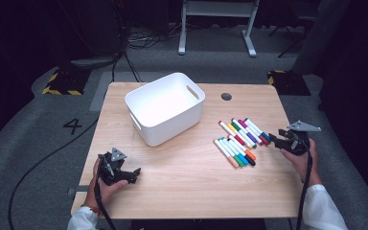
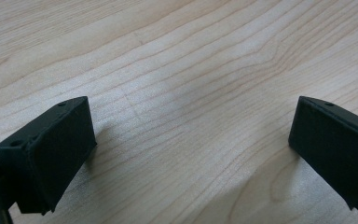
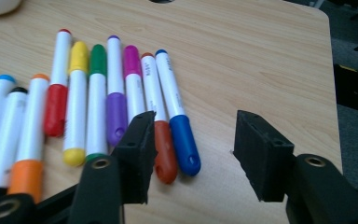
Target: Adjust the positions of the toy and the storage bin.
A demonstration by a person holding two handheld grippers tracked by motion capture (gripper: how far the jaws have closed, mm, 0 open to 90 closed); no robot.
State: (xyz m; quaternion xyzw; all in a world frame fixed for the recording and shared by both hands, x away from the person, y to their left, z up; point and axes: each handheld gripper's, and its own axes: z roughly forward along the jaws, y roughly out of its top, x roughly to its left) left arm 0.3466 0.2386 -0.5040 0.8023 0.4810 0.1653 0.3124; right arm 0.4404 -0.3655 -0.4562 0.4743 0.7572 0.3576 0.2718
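Two grippers: left gripper [image 1: 135,173] and right gripper [image 3: 193,140], jaws spread, empty.
Blue marker [image 3: 177,111]: light, stiff, slippery; pinch mid-barrel.

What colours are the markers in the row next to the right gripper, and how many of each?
Red marker: 1
Yellow marker: 1
Green marker: 1
Purple marker: 1
Pink marker: 1
Red-orange marker: 1
Blue marker: 1
Total: 7

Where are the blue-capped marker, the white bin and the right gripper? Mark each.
blue-capped marker [image 3: 185,142]: right gripper view, on its blue cap.
white bin [image 1: 172,125]: high view, on its front wall.
right gripper [image 3: 193,151]: right gripper view, midway between its fingertips.
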